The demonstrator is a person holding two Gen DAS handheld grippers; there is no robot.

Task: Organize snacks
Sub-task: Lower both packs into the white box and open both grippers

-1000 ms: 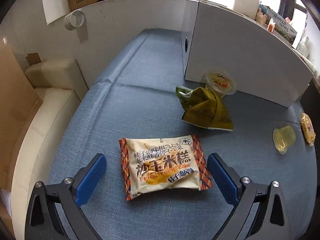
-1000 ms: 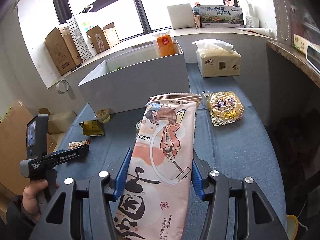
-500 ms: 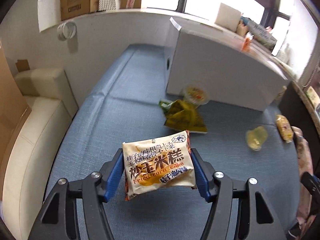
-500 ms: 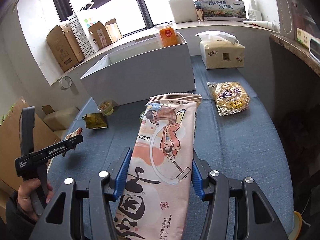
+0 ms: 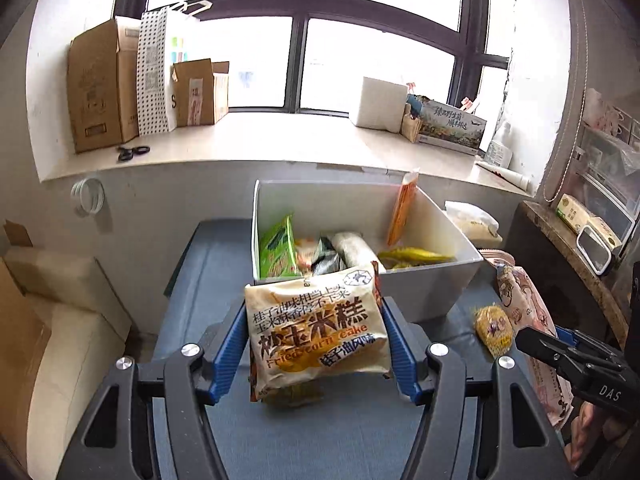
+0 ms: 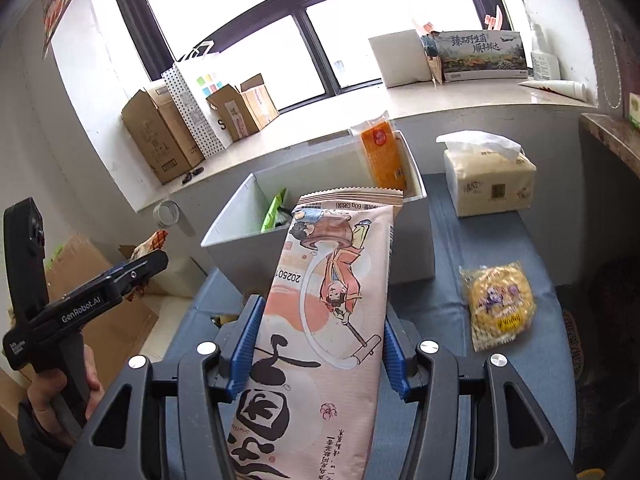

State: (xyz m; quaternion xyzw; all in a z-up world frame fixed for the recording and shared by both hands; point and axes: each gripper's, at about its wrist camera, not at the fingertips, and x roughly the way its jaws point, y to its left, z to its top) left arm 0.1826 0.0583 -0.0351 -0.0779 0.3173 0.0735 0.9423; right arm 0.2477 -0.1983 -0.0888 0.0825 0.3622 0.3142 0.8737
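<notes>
Left gripper clenched on corn-cake packet, right gripper on pink bag — clear white bin rim, then release inside.

The corn cake pack, cream with orange print, is clamped flat between the left tongs, raised in front of the white box. The long pink pack stands lengthwise in the right tongs, top toward the box. A yellow netted snack lies on the blue surface beside the box. Inside the box lie green, silver and yellow packs; an orange pack leans upright at its far corner.
</notes>
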